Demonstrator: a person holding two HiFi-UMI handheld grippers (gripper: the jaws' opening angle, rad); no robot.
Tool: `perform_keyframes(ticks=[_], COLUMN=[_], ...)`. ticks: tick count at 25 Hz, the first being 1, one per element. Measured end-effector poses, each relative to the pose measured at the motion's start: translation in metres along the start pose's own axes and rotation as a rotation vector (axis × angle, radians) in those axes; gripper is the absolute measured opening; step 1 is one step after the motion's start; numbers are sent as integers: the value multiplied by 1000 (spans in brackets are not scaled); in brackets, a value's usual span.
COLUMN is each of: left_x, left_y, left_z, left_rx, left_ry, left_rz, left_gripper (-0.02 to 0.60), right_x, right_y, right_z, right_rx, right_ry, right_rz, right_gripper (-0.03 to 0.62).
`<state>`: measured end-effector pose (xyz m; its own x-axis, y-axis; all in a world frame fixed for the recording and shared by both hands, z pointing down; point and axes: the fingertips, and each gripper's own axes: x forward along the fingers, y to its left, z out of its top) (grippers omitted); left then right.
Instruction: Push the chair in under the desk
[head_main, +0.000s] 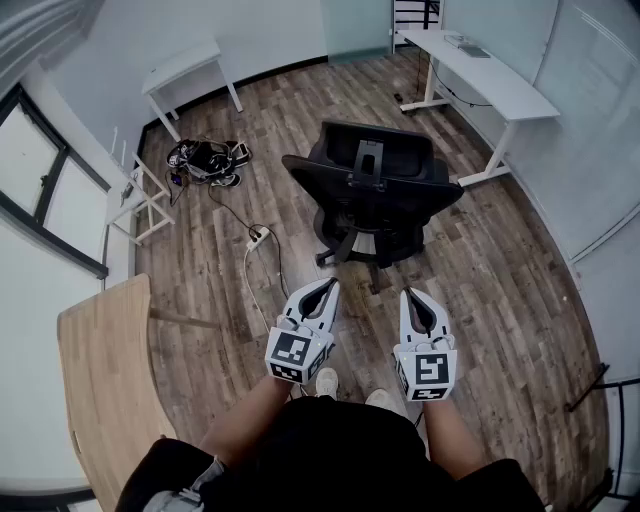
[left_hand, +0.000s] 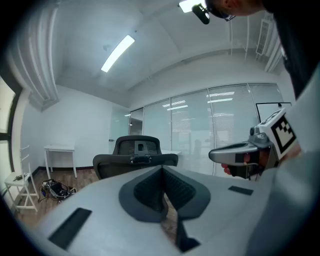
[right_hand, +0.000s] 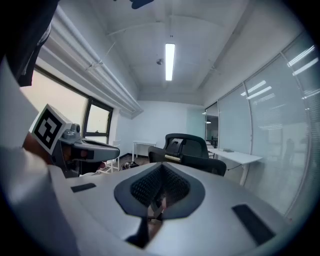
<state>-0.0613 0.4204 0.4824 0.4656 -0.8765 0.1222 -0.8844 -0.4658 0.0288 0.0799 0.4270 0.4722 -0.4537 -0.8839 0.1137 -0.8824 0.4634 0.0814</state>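
Wood floor, chair well short of the desk; my left gripper and right gripper near the chair, clenched empty, blunt for pushing.

No word, number or brand name could be read anywhere. The only printed signs were black-and-white square markers, on the cubes of the left gripper and the right gripper.

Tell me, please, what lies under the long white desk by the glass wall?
Under the long white desk: its white legs, a dangling black cable and wood floor. The desk itself covers whatever lies farther beneath; the office chair stands well clear of it.
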Motion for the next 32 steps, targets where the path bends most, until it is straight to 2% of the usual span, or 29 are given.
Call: perform_keyframes(ticks=[6, 13, 15, 19, 23, 25, 27, 32], left_x=[-9, -9, -9, -5, 1, 4, 7, 18], left_y=[20, 44, 49, 62, 77, 83, 87, 93], left_z=[-8, -8, -5, -5, 1, 3, 0, -11], left_rx=[10, -27, -10, 49, 149, 209, 255, 384], left_ry=[26, 29, 36, 73, 70, 72, 84, 133], left_rz=[18, 3, -20, -64, -71, -82, -100, -147], left_gripper=[14, 14, 19, 164, 223, 263, 309, 366], right_x=[11, 25, 27, 33, 41, 45, 50, 63], right_y=[-1, -9, -15, -16, -8, -1, 7, 15], right_z=[10, 16, 16, 18, 13, 9, 7, 7], right_rx=[17, 29, 28, -29, -125, -144, -171, -288], right_ry=[-16, -67, -64, -45, 3, 23, 38, 90], right_rz=[-21, -71, -87, -99, -99, -75, -36, 19], right_gripper=[2, 6, 8, 23, 40, 79, 162, 317])
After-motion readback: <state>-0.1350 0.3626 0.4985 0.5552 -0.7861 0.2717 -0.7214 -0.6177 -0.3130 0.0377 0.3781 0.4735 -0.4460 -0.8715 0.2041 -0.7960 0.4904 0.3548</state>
